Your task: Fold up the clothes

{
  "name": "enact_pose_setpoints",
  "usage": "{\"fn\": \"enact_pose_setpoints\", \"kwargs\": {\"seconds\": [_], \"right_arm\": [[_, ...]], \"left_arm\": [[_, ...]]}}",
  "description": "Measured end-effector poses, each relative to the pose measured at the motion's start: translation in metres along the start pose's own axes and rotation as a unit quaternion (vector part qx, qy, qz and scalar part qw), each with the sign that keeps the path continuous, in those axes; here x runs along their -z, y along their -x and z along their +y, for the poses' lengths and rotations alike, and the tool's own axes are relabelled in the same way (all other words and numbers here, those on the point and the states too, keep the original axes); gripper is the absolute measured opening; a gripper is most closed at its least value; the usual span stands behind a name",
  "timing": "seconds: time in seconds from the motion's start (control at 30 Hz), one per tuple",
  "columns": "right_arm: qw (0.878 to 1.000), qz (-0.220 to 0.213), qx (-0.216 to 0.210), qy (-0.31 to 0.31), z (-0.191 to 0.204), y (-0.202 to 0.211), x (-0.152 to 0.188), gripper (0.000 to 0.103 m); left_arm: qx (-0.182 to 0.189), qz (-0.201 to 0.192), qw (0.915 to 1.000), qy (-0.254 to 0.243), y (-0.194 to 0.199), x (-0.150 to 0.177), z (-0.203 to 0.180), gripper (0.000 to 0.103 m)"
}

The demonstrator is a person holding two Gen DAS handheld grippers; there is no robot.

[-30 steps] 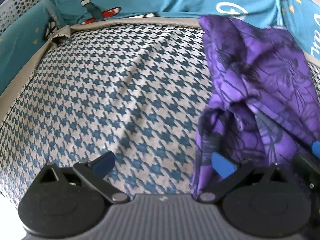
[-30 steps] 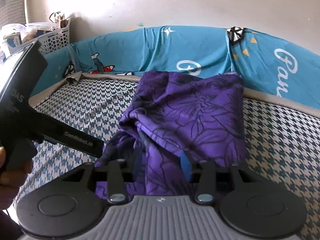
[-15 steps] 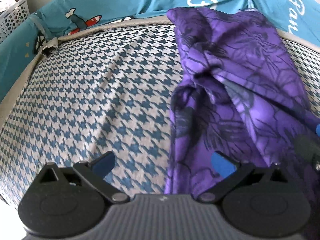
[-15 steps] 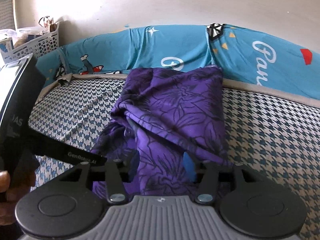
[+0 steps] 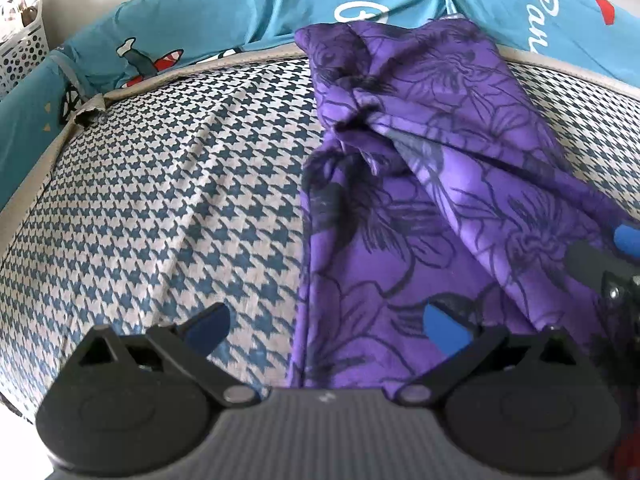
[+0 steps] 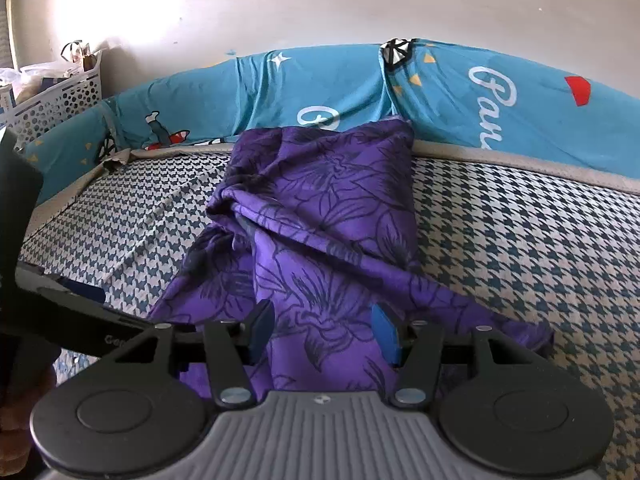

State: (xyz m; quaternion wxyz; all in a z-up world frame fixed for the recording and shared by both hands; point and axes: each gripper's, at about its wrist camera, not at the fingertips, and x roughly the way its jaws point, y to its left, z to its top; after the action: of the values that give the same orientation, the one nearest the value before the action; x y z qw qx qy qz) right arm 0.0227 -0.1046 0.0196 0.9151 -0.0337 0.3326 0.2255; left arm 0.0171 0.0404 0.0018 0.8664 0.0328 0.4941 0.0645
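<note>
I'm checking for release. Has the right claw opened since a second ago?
Yes. In the right wrist view the right claw now stands wider, its blue pads apart around the purple garment, which earlier sat pinched between them.

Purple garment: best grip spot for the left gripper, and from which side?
Probably the purple garment's straight left edge near the left gripper, approached from the bare houndstooth sheet side. That edge lies flat and exposed; the middle is bunched in a twist.
</note>
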Motion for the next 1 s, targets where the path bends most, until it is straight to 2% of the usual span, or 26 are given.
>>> {"fn": "enact_pose_setpoints", "kwargs": {"seconds": [0.43, 0.57, 0.83, 1.0], "right_arm": [[1.0, 0.006, 0.013, -0.012, -0.006, 0.011, 0.013, 0.054], [1.0, 0.003, 0.022, -0.02, -0.013, 0.02, 0.019, 0.054], [0.995, -0.012, 0.076, -0.064, -0.05, 0.045, 0.033, 0.054], [0.987, -0.01, 0.118, -0.104, -0.083, 0.049, 0.04, 0.054]], "left_arm": [[0.004, 0.003, 1.0, -0.006, 0.006, 0.022, -0.006, 0.103], [-0.005, -0.001, 0.9999, -0.009, 0.006, 0.028, -0.007, 0.103], [-0.002, 0.006, 1.0, -0.002, 0.003, 0.034, -0.006, 0.103], [0.006, 0.012, 0.9998, 0.012, -0.001, 0.035, -0.003, 0.103]]}}
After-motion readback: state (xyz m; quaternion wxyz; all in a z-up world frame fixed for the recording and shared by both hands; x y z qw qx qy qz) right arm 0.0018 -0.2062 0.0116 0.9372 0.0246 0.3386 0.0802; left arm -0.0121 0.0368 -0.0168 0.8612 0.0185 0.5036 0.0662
